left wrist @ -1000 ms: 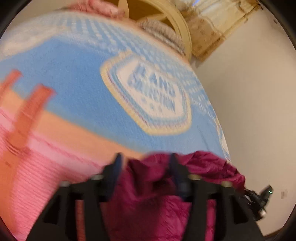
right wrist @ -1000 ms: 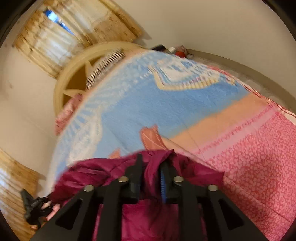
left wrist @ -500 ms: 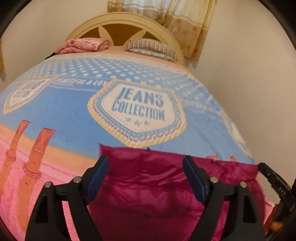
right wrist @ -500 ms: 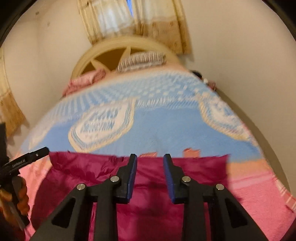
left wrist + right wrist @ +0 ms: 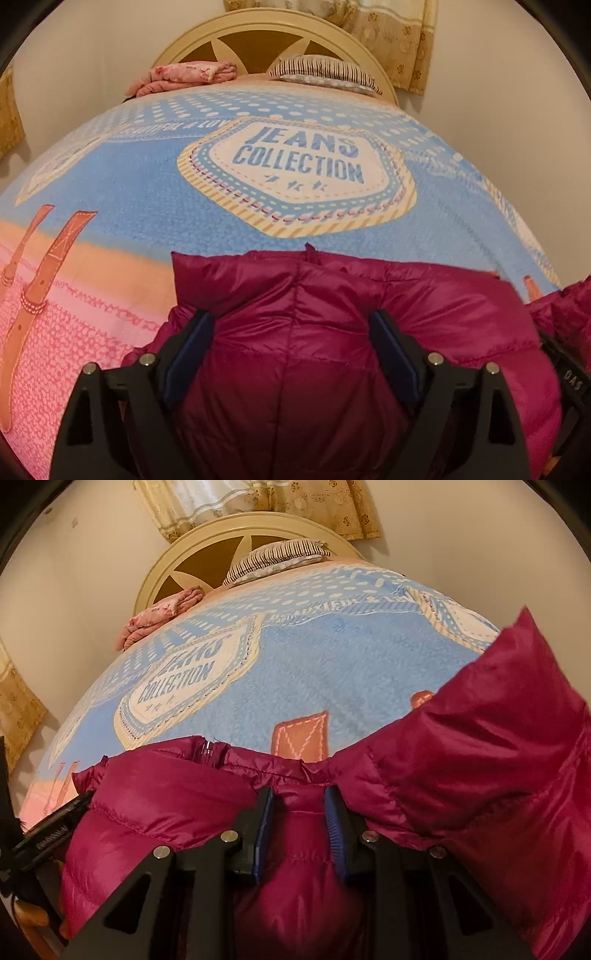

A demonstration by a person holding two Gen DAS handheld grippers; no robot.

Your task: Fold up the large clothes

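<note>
A magenta puffer jacket [image 5: 332,295] lies on the near end of the bed, over a blue and pink bedspread [image 5: 147,177]. My left gripper [image 5: 291,332] hangs over the jacket's left part. Its jaws are opening wide, with the padded cloth bulging between them and the pads [image 5: 192,343] not pressing on it. In the right wrist view my right gripper [image 5: 299,812] is shut on a bunched fold of the jacket [image 5: 480,757] near its upper hem. A sleeve or flap rises at the right. The jacket's near part is hidden under both grippers.
A cream round headboard [image 5: 258,33] stands at the far end, with a striped pillow [image 5: 321,70] and a folded pink cloth [image 5: 181,75] before it. Patterned curtains [image 5: 258,502] hang behind. Bare wall flanks the bed on both sides.
Both grippers came down and rolled level, laying the jacket flat on the bedspread. The left jaws, shut on cloth a second ago, have spread wide. The right jaws still pinch it.
</note>
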